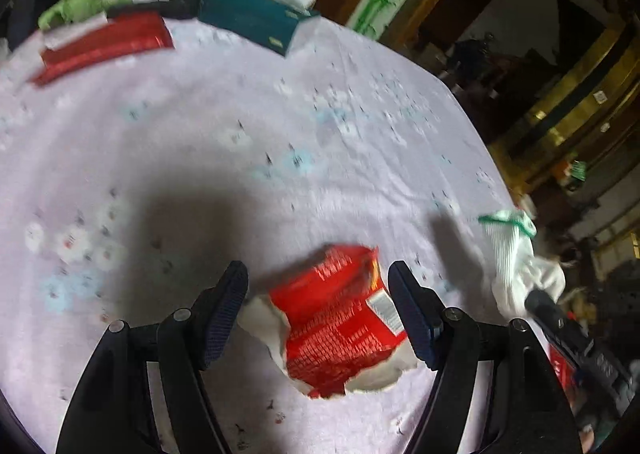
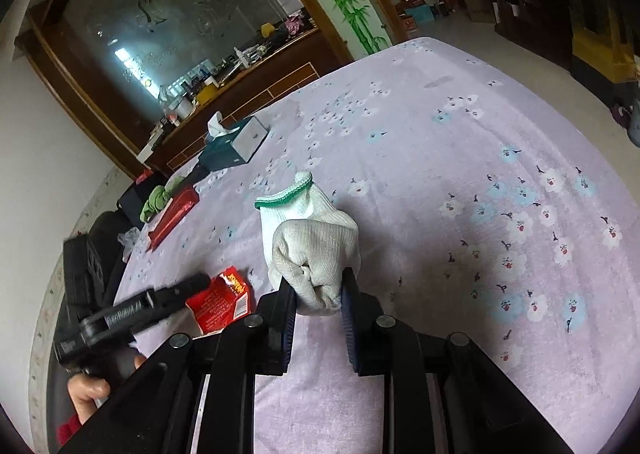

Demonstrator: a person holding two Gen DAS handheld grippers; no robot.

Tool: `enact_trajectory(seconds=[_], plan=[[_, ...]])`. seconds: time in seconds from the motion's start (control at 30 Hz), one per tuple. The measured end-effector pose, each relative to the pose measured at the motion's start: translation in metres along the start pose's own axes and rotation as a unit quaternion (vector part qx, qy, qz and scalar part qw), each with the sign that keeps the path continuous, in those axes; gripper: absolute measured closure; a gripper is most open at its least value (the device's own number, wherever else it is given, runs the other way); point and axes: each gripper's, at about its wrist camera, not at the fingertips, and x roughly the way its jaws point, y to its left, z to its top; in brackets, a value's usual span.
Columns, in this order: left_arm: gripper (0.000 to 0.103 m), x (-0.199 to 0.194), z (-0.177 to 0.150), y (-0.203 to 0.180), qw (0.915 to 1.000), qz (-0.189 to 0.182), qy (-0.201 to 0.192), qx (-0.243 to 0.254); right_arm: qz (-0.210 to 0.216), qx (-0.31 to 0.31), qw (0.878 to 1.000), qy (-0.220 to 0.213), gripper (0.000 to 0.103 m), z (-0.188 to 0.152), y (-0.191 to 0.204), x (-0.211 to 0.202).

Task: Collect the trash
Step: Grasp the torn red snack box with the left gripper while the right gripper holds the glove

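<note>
**Wrapper straddled, glove pinched**

Left wrist view: the left gripper (image 1: 318, 284) is spread wide, its fingers either side of the torn red wrapper (image 1: 340, 320) lying flat on the floral tablecloth (image 1: 240, 126).

Right wrist view: the right gripper (image 2: 319, 294) pinches the white glove (image 2: 314, 246), green cuff pointing away.

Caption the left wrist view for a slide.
Open left gripper straddles a torn red wrapper on the floral tablecloth.

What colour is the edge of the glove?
Green, on a white glove; clearest in the right wrist view.
</note>
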Motion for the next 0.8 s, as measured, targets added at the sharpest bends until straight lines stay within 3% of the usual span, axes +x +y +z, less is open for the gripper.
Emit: enact_trajectory(seconds=[0.13, 0.23, 0.33, 0.53, 0.6, 0.67, 0.73, 0.8], plan=[[0.032, -0.005, -0.022, -0.012, 0.9992, -0.009, 0.014, 0.037, 0.002, 0.01, 1.0, 0.003, 0.081, 0.001, -0.004, -0.001], [0.039, -0.015, -0.044, -0.028, 0.9971, -0.023, 0.026, 0.068, 0.003, 0.011, 1.0, 0.003, 0.081, 0.0, -0.003, -0.001], [0.041, -0.02, -0.057, -0.042, 0.9952, -0.004, 0.024, 0.095, 0.004, 0.008, 1.0, 0.002, 0.081, 0.0, -0.002, -0.002], [0.043, -0.007, -0.047, -0.029, 0.9993, 0.003, 0.027, 0.026, 0.0, 0.001, 1.0, -0.002, 0.081, 0.0, -0.001, -0.002], [0.051, -0.004, -0.046, -0.03, 0.9995, 0.004, 0.024, 0.018, -0.001, 0.001, 1.0, -0.001, 0.081, -0.001, -0.001, -0.002], [0.069, -0.003, -0.046, -0.031, 0.9996, 0.002, 0.025, 0.012, 0.001, -0.001, 1.0, 0.0, 0.081, -0.001, 0.0, -0.002], [0.079, -0.002, -0.048, -0.031, 0.9998, 0.013, 0.017, 0.007, 0.0, -0.006, 1.0, -0.001, 0.081, -0.001, 0.002, -0.002], [0.081, -0.005, -0.05, -0.03, 0.9999, 0.014, 0.009, 0.0, 0.0, -0.011, 1.0, -0.002, 0.081, -0.002, 0.004, -0.002]])
